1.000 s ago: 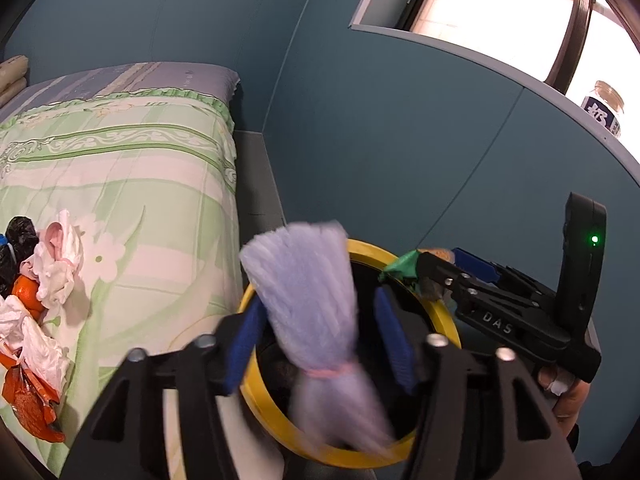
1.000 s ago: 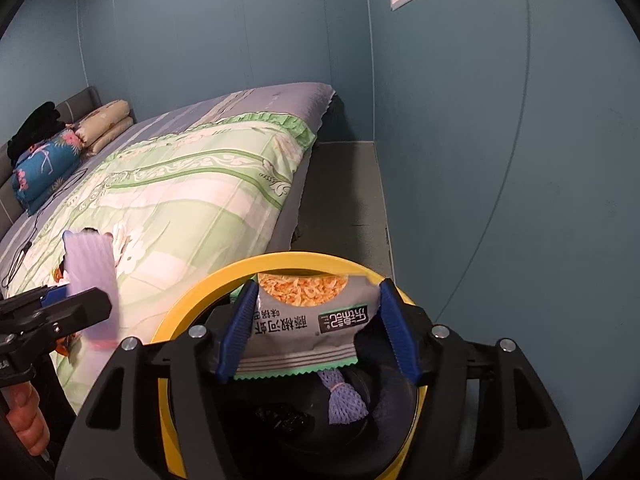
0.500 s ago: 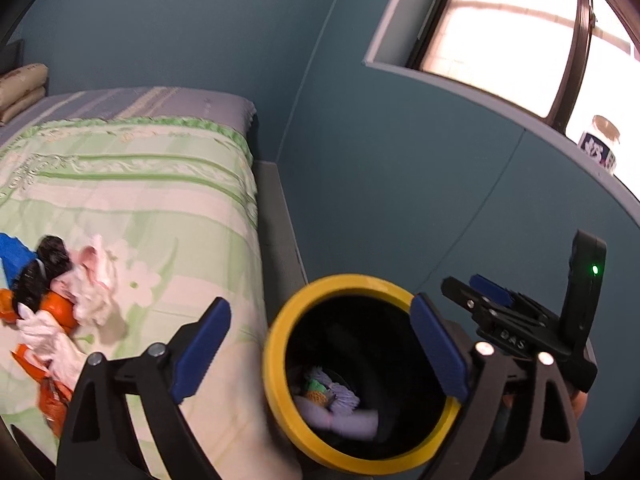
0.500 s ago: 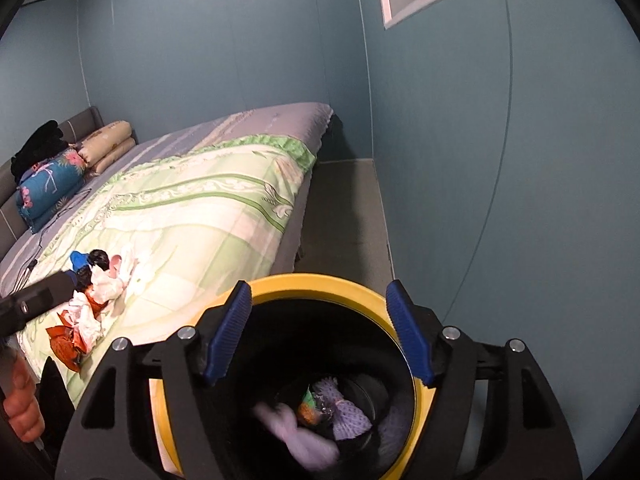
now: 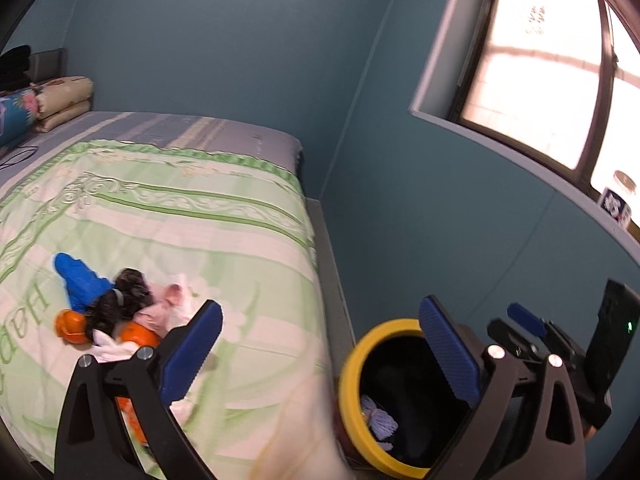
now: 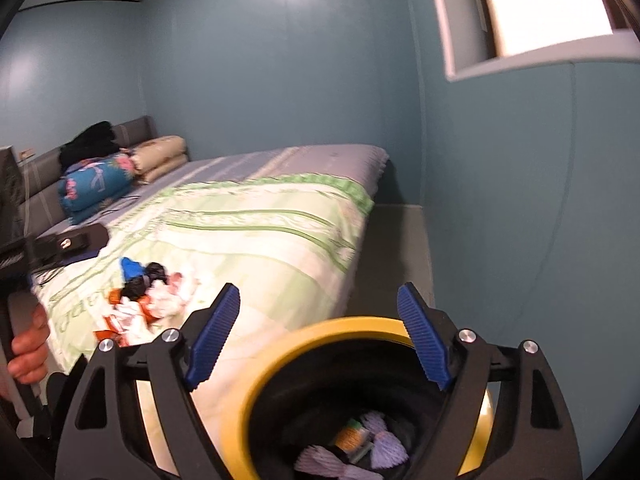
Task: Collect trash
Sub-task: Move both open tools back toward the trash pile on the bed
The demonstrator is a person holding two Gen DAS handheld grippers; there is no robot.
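The left gripper [image 5: 316,354] stands with its jaws spread wide and nothing between them. The right gripper [image 6: 320,336] is likewise wide open and empty, poised directly above the mouth of the yellow-rimmed trash bin [image 6: 280,344].

Inside the bin lie pale purple foam netting [image 6: 384,446] and an orange-and-green snack wrapper [image 6: 352,438], so part of the collection is judged done. The remaining trash pile [image 5: 116,316] sits on the bed, well apart from the bin, toward the side away from the wall: a blue piece [image 5: 78,280], a crumpled black bag [image 5: 120,298], orange wrappers [image 5: 72,326] and white and pink tissue-like scraps [image 5: 168,300], all touching one another.

The step in hand is judged to be a return to the pile for the next piece. To do it well, each gripper should single out one item at the pile's edge, close on a raised fold rather than on the quilt beneath, and lift clear before carrying toward the bin. The light scraps may cling together or snag the bedding.

The pile rests on a green-and-white floral quilt [image 5: 180,220], soft and yielding. The bin stands on the floor in the narrow gap between the bed and a teal wall [image 5: 420,220]. Above the bin is a window [image 5: 540,80] with a jar [image 5: 620,196] on its sill. Folded pillows [image 6: 160,158] lie at the bed's far end from the bin.
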